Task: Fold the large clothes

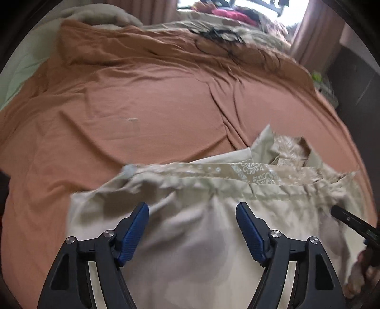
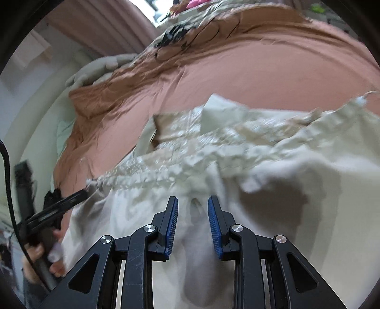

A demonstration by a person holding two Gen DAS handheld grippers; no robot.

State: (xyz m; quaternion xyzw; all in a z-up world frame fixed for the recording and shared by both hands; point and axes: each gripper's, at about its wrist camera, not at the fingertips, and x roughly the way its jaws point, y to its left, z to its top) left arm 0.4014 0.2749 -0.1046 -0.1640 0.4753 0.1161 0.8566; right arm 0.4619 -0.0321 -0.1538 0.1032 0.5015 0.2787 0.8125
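A large cream garment (image 1: 273, 204) with a floral-patterned band (image 1: 256, 173) lies rumpled on an orange-brown bed sheet (image 1: 154, 107). My left gripper (image 1: 192, 209) hovers over its plain part with blue pads wide apart and nothing between them. In the right wrist view the same garment (image 2: 296, 166) fills the foreground. My right gripper (image 2: 192, 202) stands partly open over it. A low ridge of cloth runs under the gap, and neither pad presses on it. One black finger (image 2: 71, 199) of the left gripper shows at the garment's left edge.
The sheet (image 2: 261, 71) stretches far beyond the garment. A patterned blanket (image 1: 225, 33) and a grey pillow (image 1: 99, 16) lie at the bed's far end, near curtains (image 1: 306, 35). Dark furniture (image 1: 356, 78) stands at the right. A person's hand (image 2: 47, 256) grips the left tool's handle.
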